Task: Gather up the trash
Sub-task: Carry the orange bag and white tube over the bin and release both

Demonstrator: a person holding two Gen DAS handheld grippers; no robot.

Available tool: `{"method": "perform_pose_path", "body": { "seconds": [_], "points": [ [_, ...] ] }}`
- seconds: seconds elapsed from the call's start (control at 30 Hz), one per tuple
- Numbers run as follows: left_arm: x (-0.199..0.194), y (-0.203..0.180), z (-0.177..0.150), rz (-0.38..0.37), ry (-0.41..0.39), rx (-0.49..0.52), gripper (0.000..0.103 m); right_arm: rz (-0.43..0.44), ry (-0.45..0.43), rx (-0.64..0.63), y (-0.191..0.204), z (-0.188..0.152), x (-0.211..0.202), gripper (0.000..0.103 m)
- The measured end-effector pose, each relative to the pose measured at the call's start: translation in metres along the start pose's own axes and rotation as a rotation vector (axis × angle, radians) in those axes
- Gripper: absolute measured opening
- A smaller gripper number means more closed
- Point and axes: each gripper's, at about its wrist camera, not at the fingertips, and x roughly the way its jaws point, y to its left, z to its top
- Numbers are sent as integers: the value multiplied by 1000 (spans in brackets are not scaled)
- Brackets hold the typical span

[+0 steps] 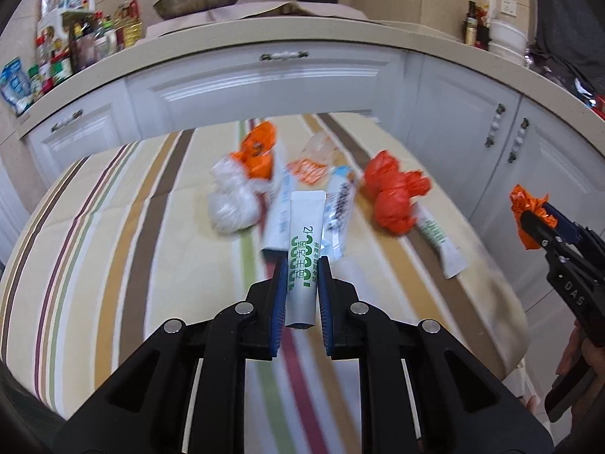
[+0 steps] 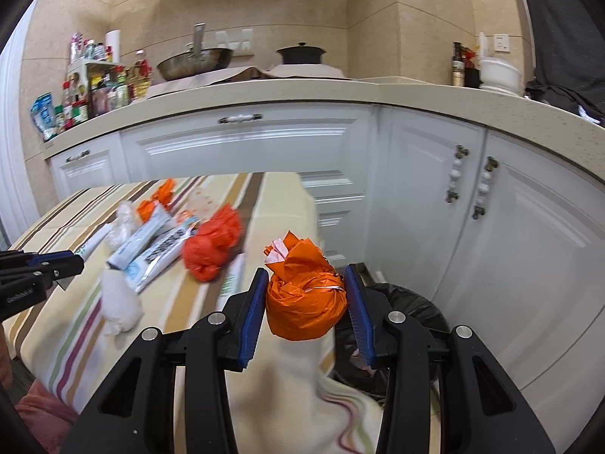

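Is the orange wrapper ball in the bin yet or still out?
Out. The right gripper holds the orange wrapper ball between its pads, above the tablecloth edge, beside the black-lined bin.

Left tongs [image 1: 300,265] clamp a white sachet [image 1: 304,249] (green print) above striped tablecloth [image 1: 113,234].

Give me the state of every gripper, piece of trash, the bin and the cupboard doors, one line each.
Left gripper: shut on white sachet, lifted.
Right gripper: shut on orange wad, held near the table edge.
Red bag: crumpled, lying on the tablecloth.
Clear bag: bunched, on the cloth.
Bin: open, black liner, on the floor.
Cupboard doors: closed.
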Motion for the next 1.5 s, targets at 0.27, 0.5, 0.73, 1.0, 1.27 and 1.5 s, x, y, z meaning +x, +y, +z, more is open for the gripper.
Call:
{"method": "perform_pose_path", "body": {
  "seconds": [0.27,0.5,0.73,1.0,1.27,1.5],
  "points": [
    [15,-64,30,-101,-48,90,16,-90,-15,45,-45,6,0,42],
    [39,-134,59,-159,-73,143,16,-167,-22,76,-88,11,12,42],
    [82,-210,77,-170,-56,211,16,-207,-8,127,-130,10,36,42],
    [140,-259,79,-160,46,226,16,-225,25,167,-162,0,69,42],
    [191,-277,82,-157,176,184,22,-206,72,192,-181,-11,111,59],
    [196,-270,83,-151,191,162,36,-212,80,216,-187,-14,117,59]
  ]
}}
